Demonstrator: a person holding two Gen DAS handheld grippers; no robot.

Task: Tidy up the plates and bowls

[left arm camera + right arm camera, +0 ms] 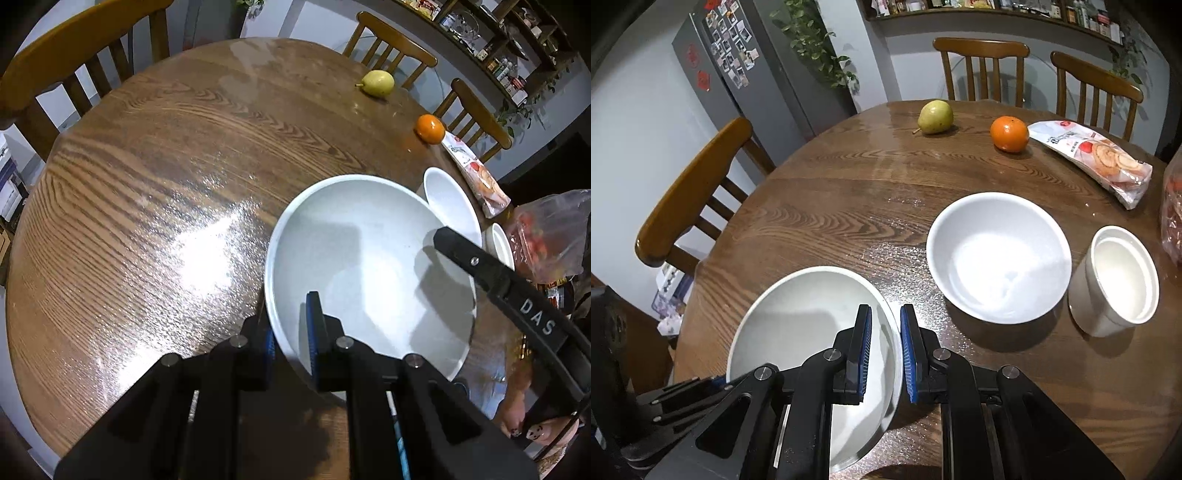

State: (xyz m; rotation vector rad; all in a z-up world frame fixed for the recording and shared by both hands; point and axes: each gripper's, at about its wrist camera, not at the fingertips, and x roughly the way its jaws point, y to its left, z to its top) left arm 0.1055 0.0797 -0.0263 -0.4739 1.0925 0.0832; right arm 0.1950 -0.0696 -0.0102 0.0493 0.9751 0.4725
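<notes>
Round wooden worktop (831,184) carries a pear (935,117), an orange (1009,134) and a snack packet (1097,155) at the far side. A white bowl (999,254) and a white cup (1115,280) stand upright, just beside each other, right of the large plate (798,317). Left claw (291,332) clenched on the plate's near rim; right claw (884,350) clenched on its opposite rim. Only the right view shows a fridge (738,74); only the left shows a hand (532,428)
</notes>
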